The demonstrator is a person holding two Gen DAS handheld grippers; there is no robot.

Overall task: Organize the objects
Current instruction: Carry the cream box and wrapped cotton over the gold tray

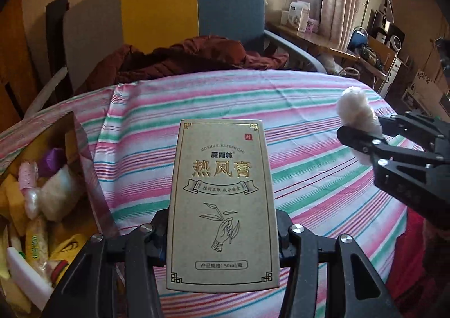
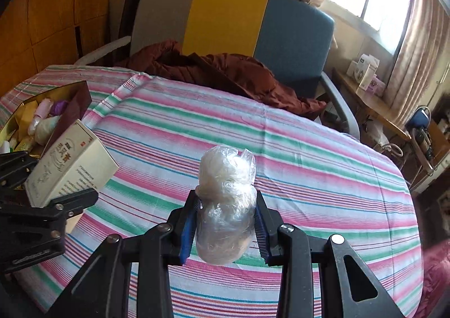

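My left gripper (image 1: 222, 236) is shut on a beige carton with gold Chinese lettering (image 1: 222, 200) and holds it upright above the striped tablecloth (image 1: 295, 110). The carton also shows in the right wrist view (image 2: 70, 163), at the left. My right gripper (image 2: 227, 219) is shut on a white wad wrapped in clear plastic (image 2: 225, 200) and holds it above the cloth. From the left wrist view the right gripper (image 1: 362, 132) sits at the right with the wad (image 1: 357, 110) sticking out of it.
A dark open box (image 1: 81, 155) at the table's left holds several small packets and bottles; it also shows in the right wrist view (image 2: 76, 101). A chair with a grey, yellow and blue back (image 2: 225, 20) stands behind the table with a brown jacket (image 2: 225, 70) on it.
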